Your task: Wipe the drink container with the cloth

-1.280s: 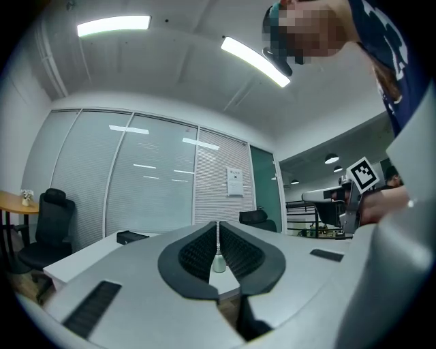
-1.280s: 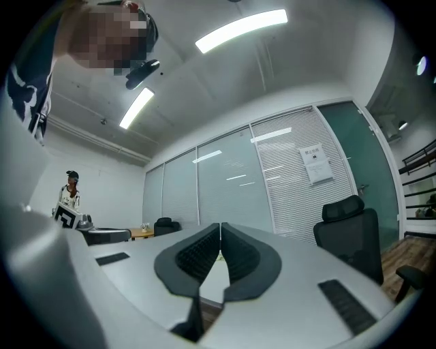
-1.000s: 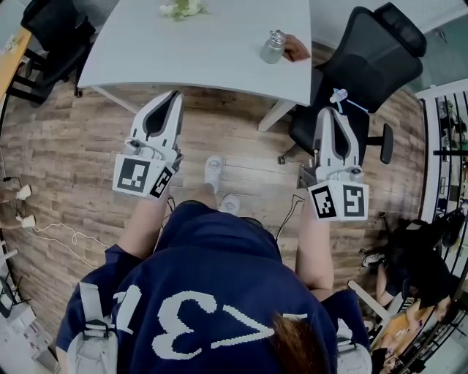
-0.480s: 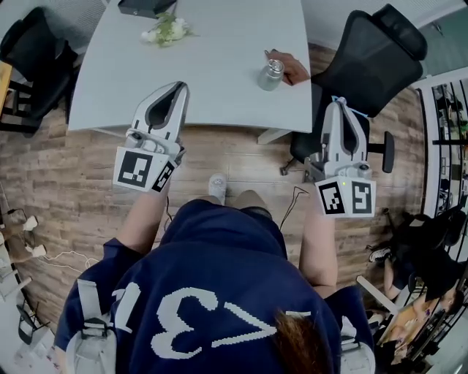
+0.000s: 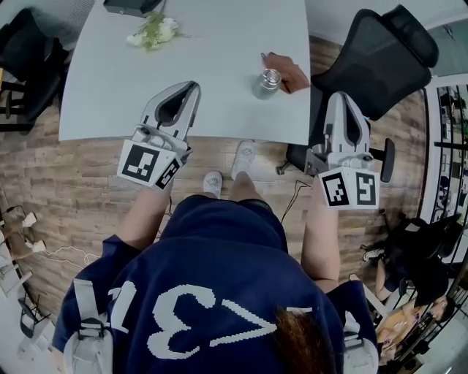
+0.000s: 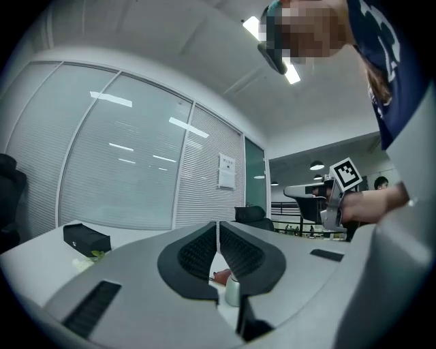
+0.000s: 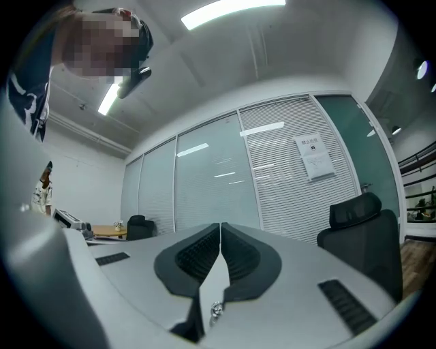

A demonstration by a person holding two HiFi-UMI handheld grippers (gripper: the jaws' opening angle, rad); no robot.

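A small metallic drink container (image 5: 267, 83) with a lid stands near the right edge of the white table (image 5: 205, 58). Just behind it lies a reddish-brown cloth (image 5: 289, 71). My left gripper (image 5: 191, 86) is shut and empty; it hangs over the table's front edge, left of the container. Through its closed jaws the left gripper view (image 6: 218, 235) shows the container (image 6: 232, 292) and the cloth (image 6: 219, 275) ahead. My right gripper (image 5: 338, 96) is shut and empty too, off the table's right side over the chair. In the right gripper view (image 7: 220, 238) the container (image 7: 216, 311) is small and far.
A black office chair (image 5: 380, 51) stands beside the table's right end. White flowers (image 5: 152, 29) and a black box (image 5: 131, 6) lie at the table's far left. Another black chair (image 5: 22, 44) is at the left. Cables (image 5: 29, 219) trail over the wooden floor.
Both grippers have travelled forward towards the table with jaws shut. The left one was over the floor and is now over the table's front edge.
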